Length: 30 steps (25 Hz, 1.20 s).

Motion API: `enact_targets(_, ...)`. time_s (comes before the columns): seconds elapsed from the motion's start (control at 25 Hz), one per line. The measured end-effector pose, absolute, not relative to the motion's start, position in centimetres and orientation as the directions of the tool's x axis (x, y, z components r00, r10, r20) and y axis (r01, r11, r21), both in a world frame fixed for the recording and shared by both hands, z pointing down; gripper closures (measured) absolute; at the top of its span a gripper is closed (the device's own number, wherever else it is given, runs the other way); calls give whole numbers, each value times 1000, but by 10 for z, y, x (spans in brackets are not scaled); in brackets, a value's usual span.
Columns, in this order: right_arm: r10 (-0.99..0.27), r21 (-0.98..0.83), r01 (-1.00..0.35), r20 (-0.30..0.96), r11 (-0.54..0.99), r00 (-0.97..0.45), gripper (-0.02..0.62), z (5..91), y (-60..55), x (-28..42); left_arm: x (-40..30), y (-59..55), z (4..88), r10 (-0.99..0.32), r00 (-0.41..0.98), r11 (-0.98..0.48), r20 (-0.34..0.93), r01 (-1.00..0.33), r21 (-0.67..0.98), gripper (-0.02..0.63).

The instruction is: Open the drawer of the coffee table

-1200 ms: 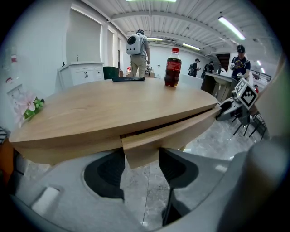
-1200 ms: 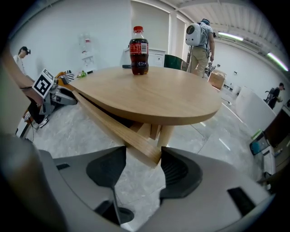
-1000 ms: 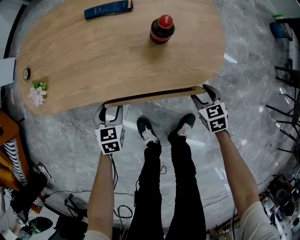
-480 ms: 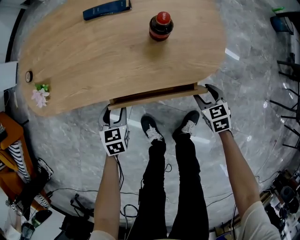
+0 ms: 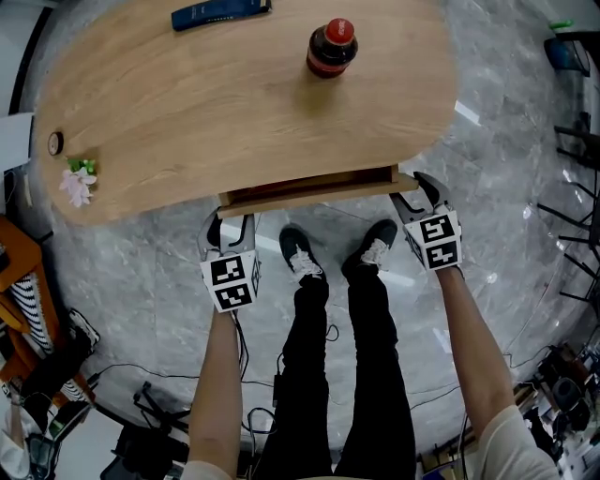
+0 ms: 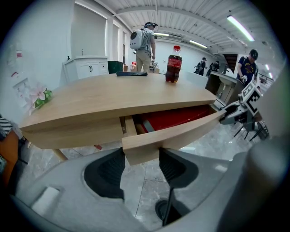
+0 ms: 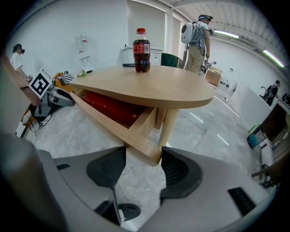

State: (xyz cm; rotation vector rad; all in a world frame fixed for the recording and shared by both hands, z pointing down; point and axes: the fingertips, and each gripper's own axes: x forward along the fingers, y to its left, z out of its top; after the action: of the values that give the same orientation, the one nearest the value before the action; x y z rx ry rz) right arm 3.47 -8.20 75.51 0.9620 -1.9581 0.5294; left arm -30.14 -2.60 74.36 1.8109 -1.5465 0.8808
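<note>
The oval wooden coffee table [image 5: 234, 112] has a drawer under its near edge, and the drawer front [image 5: 309, 195] stands a little way out. A red lining [image 6: 176, 117] shows inside the drawer. My left gripper [image 5: 228, 222] is shut on the left end of the drawer front [image 6: 181, 133], whose corner sits between both pads [image 6: 141, 163]. My right gripper [image 5: 412, 192] is shut on the right end of the drawer front [image 7: 113, 129], with that corner between its pads [image 7: 142, 165].
A cola bottle [image 5: 332, 49] and a dark blue flat object [image 5: 220, 11] stand on the far part of the tabletop, and a small flower [image 5: 75, 183] lies at its left edge. The person's shoes [image 5: 300, 258] are on the marble floor just under the drawer. Cables and gear lie at the lower left.
The drawer front has come a little further out from the table's edge, so a dark gap behind it now shows. Both grippers stay on its ends.
</note>
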Motion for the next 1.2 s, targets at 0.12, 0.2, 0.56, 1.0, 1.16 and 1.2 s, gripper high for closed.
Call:
enact_targets(0.12,-420,4,-793,850,609,-319,351,755,-80,35,-301,-23,743,-592,96,-138,800,-990,17,368)
enact_targets(0.2,-417,-1,-798,852,603,-316,351,756,-78,35,-301,-22,743,-591,94,-136,802,-991,16,368)
enact_targets(0.56,-415,15,-791,858,611,-304,351,757,-70,37,-300,-13,744,-592,87,-127,802,-992,14,368)
enact_targets(1.0,-408,13,-796,864,605,-296,351,757,-55,39,-299,1,744,-575,93,-129,813,-991,22,368)
enact_targets(1.16,-406,12,-793,864,609,-299,351,757,-55,41,-297,1,745,-565,89,-119,821,-993,26,368)
enact_targets(1.2,-407,14,-793,864,609,-297,351,757,-56,42,-296,1,745,-562,89,-117,823,-993,28,368)
